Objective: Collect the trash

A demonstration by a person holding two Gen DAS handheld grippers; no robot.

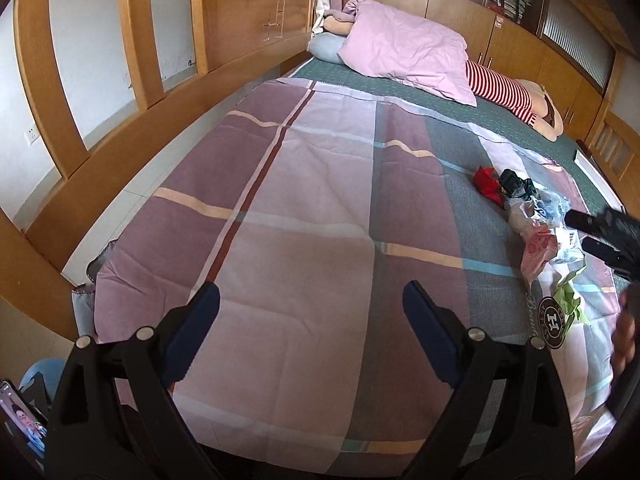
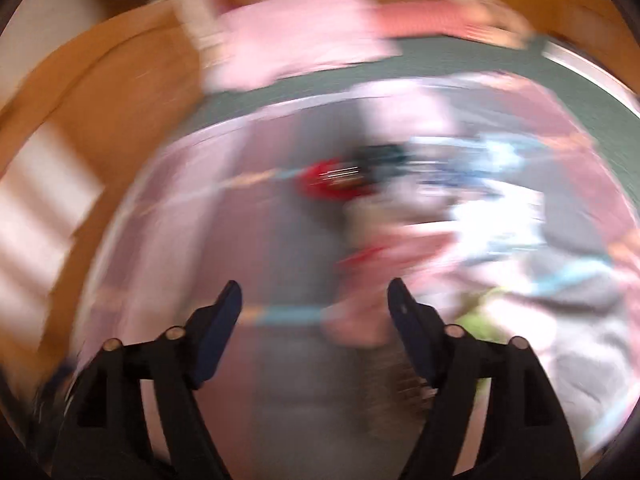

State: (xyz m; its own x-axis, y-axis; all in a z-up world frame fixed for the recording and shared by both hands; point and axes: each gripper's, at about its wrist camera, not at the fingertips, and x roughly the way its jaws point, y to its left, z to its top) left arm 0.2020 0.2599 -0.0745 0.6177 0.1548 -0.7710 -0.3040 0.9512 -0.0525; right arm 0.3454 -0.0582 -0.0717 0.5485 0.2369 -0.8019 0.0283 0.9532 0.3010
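Both units same build: left gripper (image 1: 311,330) and right gripper (image 2: 314,326) are matte black plastic linkages, silver pivot pins (image 1: 143,333), dark-blue ribbed finger pads (image 1: 192,334).

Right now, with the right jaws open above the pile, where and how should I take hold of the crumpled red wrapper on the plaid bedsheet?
Grip the crumpled red wrapper by its raised, creased upper fold, probably coming down from above on its open left side. Bare plaid bedsheet lies there, while the dark green wrapper crowds its right. It is a low, bunched lump, so a top pinch across the ridge seems likeliest to hold.
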